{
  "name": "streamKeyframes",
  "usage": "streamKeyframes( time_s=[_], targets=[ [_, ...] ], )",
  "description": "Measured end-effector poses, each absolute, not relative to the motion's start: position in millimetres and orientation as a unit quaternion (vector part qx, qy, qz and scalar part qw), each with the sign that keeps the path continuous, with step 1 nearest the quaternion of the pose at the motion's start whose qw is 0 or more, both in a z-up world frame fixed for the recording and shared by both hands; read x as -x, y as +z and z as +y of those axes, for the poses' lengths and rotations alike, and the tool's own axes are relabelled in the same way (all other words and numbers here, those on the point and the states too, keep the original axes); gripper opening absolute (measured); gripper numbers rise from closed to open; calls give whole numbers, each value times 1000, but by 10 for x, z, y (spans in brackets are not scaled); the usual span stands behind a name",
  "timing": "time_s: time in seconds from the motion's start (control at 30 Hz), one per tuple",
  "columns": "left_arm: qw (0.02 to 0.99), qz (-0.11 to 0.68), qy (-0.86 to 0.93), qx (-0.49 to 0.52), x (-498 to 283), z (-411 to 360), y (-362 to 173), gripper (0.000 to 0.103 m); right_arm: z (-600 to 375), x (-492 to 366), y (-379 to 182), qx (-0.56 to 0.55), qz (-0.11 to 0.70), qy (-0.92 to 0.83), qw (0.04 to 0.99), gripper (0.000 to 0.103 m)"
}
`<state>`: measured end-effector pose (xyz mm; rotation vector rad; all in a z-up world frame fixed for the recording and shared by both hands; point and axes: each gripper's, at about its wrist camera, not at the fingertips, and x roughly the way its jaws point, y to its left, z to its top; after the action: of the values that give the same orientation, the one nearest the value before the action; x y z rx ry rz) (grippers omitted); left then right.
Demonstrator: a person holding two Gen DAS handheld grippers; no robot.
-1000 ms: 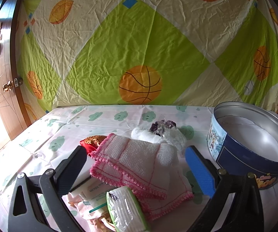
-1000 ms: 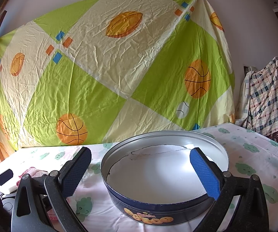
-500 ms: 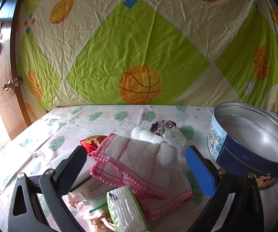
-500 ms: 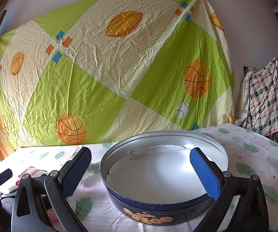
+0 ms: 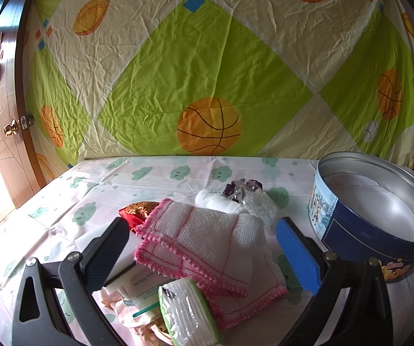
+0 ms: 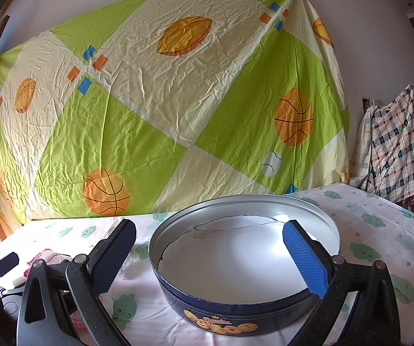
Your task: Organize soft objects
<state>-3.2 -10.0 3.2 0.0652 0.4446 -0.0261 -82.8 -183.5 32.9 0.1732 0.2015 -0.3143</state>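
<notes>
Both my tongs spread wide, gripping nothing, over the cloud-print table.

My left gripper (image 5: 204, 248) hangs with its jaws apart over the pink-edged white towel (image 5: 207, 239); a red pouch (image 5: 136, 210) peeks out at the towel's 10 o'clock. My right gripper (image 6: 207, 248) sits just as wide over the blue cookie tin (image 6: 235, 265), which stands at the towel's 3 o'clock.

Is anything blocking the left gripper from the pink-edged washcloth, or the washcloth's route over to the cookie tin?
Nothing visible blocks either. The left gripper is open, with the pink-edged washcloth directly ahead between its fingers, on top of the pile. The cookie tin stands open and empty to the right, with only bare tablecloth between them.
</notes>
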Motion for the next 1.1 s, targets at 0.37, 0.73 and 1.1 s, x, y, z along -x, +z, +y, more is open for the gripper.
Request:
streamKeyframes(
  time_s=[0.37, 0.73, 1.1],
  targets=[
    [974, 221, -17, -34, 21, -146, 23, 103, -1840, 795, 301, -87, 109, -154, 978, 103],
    [973, 229, -19, -28, -33, -135, 3, 103, -1799, 787, 283, -71, 108, -153, 980, 102],
    [973, 231, -21, -15, 2, -10, 2, 103, -1737, 785, 271, -62, 108, -129, 984, 102]
  ],
)
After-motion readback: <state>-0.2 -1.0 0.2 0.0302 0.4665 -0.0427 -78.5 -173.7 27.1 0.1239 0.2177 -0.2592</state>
